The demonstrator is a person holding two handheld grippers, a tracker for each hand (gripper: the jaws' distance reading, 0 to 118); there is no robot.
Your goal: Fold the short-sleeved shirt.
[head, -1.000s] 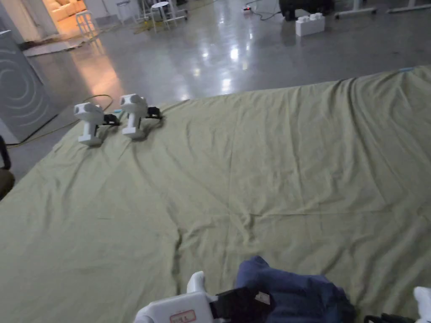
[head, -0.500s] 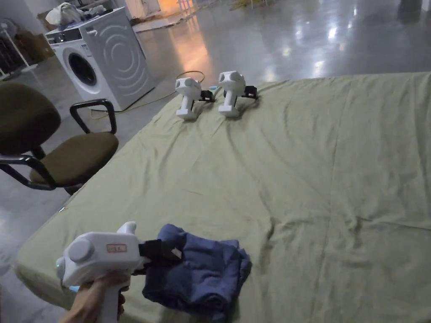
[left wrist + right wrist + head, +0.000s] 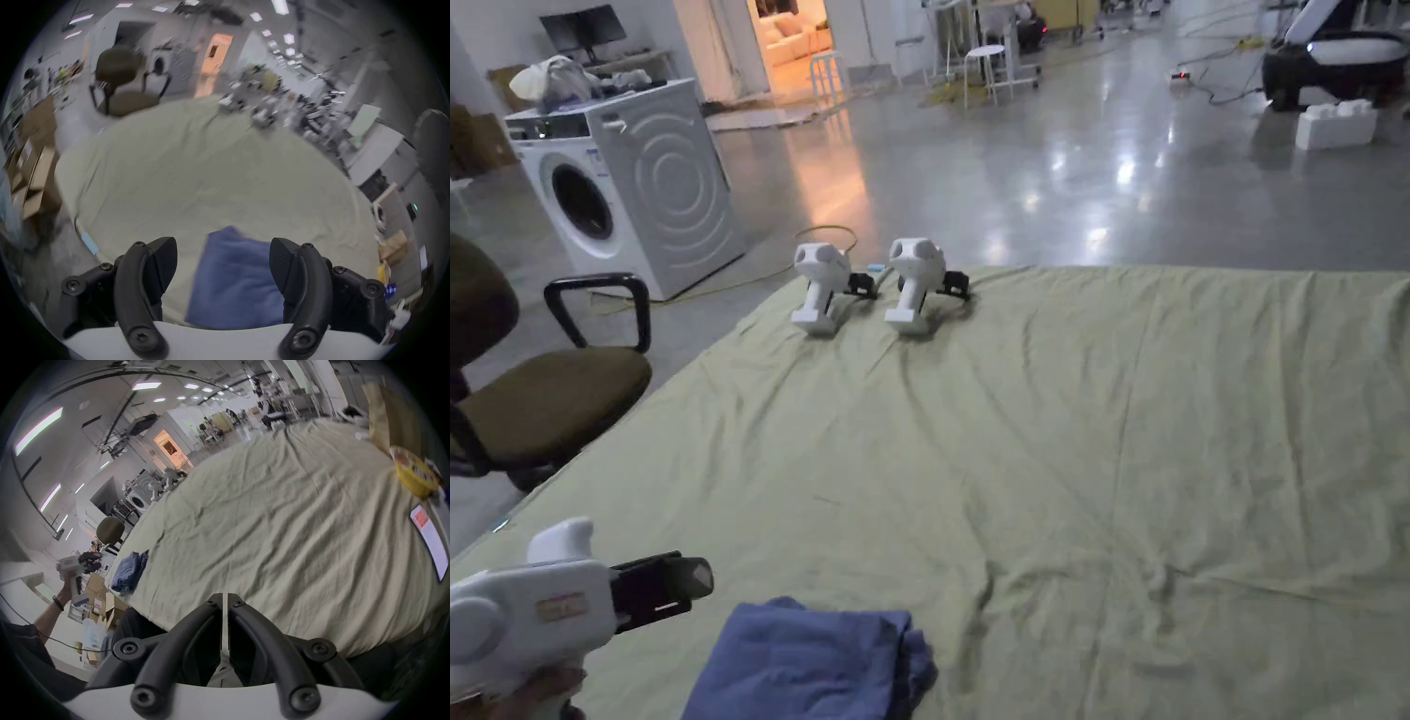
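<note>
I see an olive sheet [image 3: 1106,450] spread wrinkled over the table. At its far edge 2 spare white grippers [image 3: 867,281] stand side by side. Past them, on the grey floor [image 3: 1059,178], sits a washer [image 3: 628,183] with a bundle on top. A chair [image 3: 539,394] stands just beside the sheet's left edge. In my right gripper view a yellow bowl [image 3: 411,474] rests on the sheet.

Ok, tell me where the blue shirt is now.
The folded blue fabric shirt lies on the olive-green sheet at the table's near left corner, in the head view just right of the open left gripper.
</note>
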